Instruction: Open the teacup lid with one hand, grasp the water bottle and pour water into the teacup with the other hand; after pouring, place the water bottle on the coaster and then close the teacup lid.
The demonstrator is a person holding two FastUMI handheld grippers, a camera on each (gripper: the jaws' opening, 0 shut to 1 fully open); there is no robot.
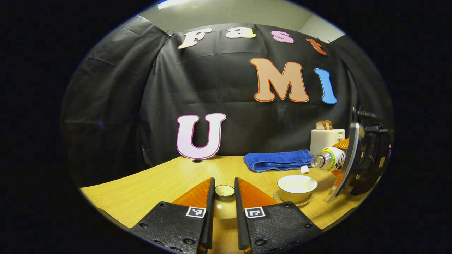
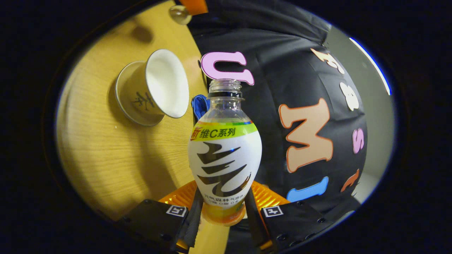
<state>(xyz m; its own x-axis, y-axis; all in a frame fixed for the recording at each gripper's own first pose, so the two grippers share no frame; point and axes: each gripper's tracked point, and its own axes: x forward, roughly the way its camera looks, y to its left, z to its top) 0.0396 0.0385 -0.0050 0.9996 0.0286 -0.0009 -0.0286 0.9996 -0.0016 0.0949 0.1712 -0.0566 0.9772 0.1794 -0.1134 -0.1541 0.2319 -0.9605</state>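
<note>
On the left, the left gripper [image 1: 224, 197] keeps its fingers narrowly apart with the teacup lid [image 1: 224, 191] pinched between them by its knob, held clear of the wooden table [image 1: 148, 183] so the cup stays uncovered; right of it the teacup [image 1: 296, 187] sits open on its saucer [image 1: 307, 202], a dark brushed character on its side that I cannot make out; behind lie a blue towel [image 1: 277, 160] and a toaster [image 1: 326, 139]; farthest right, the right gripper [image 2: 222, 211] clamps the water bottle [image 2: 225, 155] low on its body, tipped with its uncapped mouth towards the cup, apparently for pouring; its label bears printed characters, left unread.
</note>
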